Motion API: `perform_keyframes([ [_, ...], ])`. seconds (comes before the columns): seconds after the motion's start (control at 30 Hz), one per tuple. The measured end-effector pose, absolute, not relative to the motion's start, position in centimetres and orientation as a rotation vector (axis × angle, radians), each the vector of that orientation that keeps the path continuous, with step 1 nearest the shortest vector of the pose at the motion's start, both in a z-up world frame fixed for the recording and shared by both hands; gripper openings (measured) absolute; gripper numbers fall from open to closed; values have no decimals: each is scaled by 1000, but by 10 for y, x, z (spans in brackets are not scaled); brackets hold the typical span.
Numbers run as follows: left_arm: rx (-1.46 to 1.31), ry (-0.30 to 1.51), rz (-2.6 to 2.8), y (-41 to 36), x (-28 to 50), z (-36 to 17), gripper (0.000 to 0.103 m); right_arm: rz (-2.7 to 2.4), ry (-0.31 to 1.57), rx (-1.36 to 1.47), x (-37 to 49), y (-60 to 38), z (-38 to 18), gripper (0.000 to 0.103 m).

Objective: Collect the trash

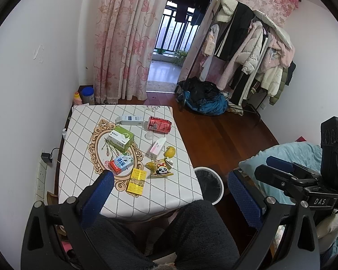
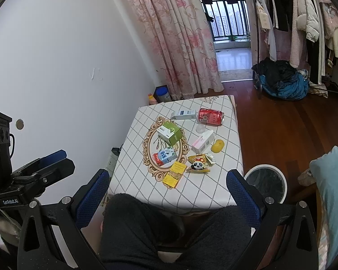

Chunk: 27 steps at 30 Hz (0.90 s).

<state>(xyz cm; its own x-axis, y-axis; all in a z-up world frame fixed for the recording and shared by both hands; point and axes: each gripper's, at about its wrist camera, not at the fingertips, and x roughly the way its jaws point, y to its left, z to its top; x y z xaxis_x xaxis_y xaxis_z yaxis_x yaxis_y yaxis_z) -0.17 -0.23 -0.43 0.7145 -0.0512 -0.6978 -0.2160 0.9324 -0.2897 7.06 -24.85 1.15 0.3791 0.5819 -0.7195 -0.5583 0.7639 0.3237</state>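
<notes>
Trash lies scattered on a small table (image 1: 169, 193) with a checked cloth: a red can (image 1: 159, 124) (image 2: 211, 116), a green-white box (image 1: 121, 138), a white-blue box (image 1: 129, 119), a pink-white box (image 1: 157, 148), a blue-red milk carton (image 1: 121, 164), a yellow pack (image 1: 137, 181), a panda snack wrapper (image 1: 161, 168) and a yellow round piece (image 1: 170, 151). A white bin (image 1: 210, 185) (image 2: 266, 184) with a black liner stands on the floor at the table's right front corner. My left gripper (image 1: 169, 200) and right gripper (image 2: 167, 200) hover open and empty, short of the table's near edge.
A person's knees in dark fleece (image 1: 191, 229) sit just under both grippers. A white wall (image 1: 33, 90) runs along the table's left side, with sockets low down. A clothes rack (image 1: 254, 51), a heap of clothes (image 1: 205, 99) and a blue cushion (image 2: 333, 180) stand to the right on the wooden floor.
</notes>
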Motion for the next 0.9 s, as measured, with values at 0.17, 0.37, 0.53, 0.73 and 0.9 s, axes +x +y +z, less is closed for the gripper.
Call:
perform_keyframes([
  [0.17, -367, 774, 93, -2, -2, -5, 103, 728, 931, 28, 71, -248, 12, 103],
  [0.37, -365, 773, 94, -3, -2, -4, 103, 729, 932, 29, 71, -247, 13, 103],
  [0.53, -366, 775, 94, -2, -2, -4, 103, 729, 933, 27, 71, -246, 13, 103],
  [0.73, -367, 775, 97, 3, -2, -7, 103, 731, 934, 26, 71, -245, 12, 103],
  [0.9, -368, 778, 96, 2, -2, -6, 103, 730, 936, 29, 72, -243, 12, 103],
])
